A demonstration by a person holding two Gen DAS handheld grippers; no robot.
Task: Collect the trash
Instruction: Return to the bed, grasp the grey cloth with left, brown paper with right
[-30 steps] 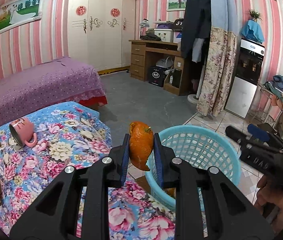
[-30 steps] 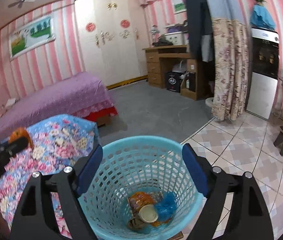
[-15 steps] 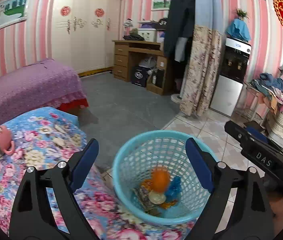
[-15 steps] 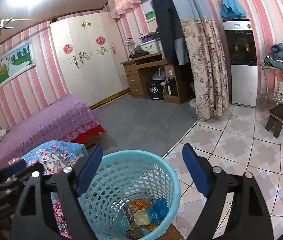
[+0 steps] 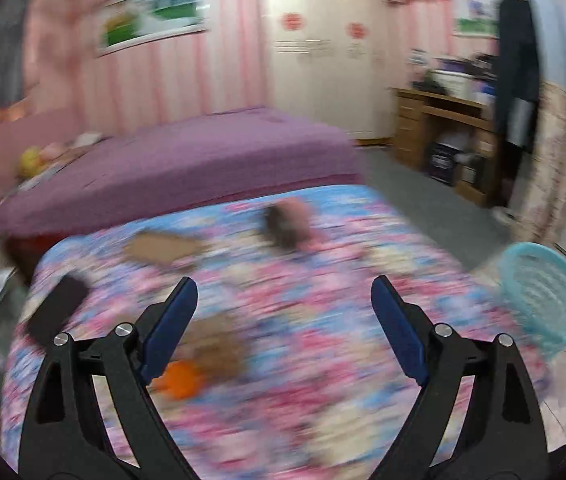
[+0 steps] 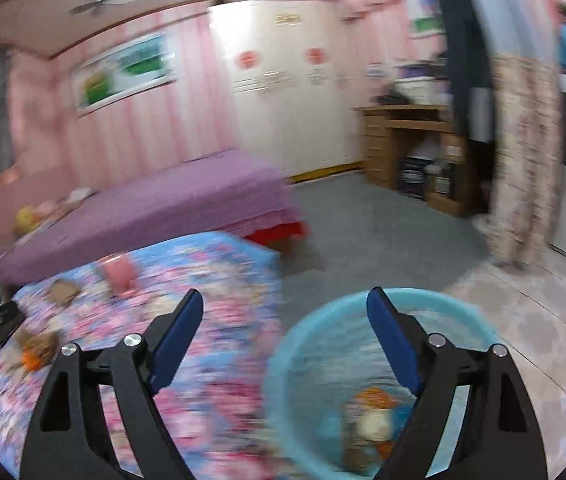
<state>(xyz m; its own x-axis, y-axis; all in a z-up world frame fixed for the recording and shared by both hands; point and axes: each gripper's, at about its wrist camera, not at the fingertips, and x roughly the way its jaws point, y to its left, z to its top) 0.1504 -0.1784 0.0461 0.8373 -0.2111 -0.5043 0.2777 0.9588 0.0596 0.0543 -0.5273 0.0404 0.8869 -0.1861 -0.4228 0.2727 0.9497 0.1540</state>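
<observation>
A: Comparing the two wrist views, what is seen from the left that is hidden from the right?

B: From the left wrist, the floral tabletop (image 5: 323, 344) fills most of the picture, heavily blurred. The left gripper (image 5: 283, 320) is held over it with its fingers (image 5: 171, 324) wide apart and nothing between them. An orange scrap (image 5: 179, 378) is seen just beside the left-hand finger, next to a brown crumpled piece (image 5: 219, 350). A dark flat object (image 5: 59, 308) lies near the tabletop's left edge; what it is cannot be told.

A: And the basket?

B: Only its outside is shown there: the blue basket (image 5: 543, 300) sits at the far right, past the tabletop's edge, and its contents are not visible. From the right wrist, the blue basket (image 6: 311, 344) is looked into from above. Trash (image 6: 371, 412) is seen lying at its bottom, with orange, white and blue pieces smeared by blur.

A: How does the right gripper stand?

B: The right gripper (image 6: 283, 332) is also spread wide and empty. One blue finger (image 6: 391, 344) is seen over the basket's opening, the other over the tabletop.

A: Anything shared by both views?

B: A pink mug (image 5: 295, 226) on its side and a tan card (image 5: 163, 246) are shown on the tabletop, with the purple bed (image 5: 203, 168) behind. In the right view the orange scrap (image 6: 29, 358) appears small, far left.
</observation>
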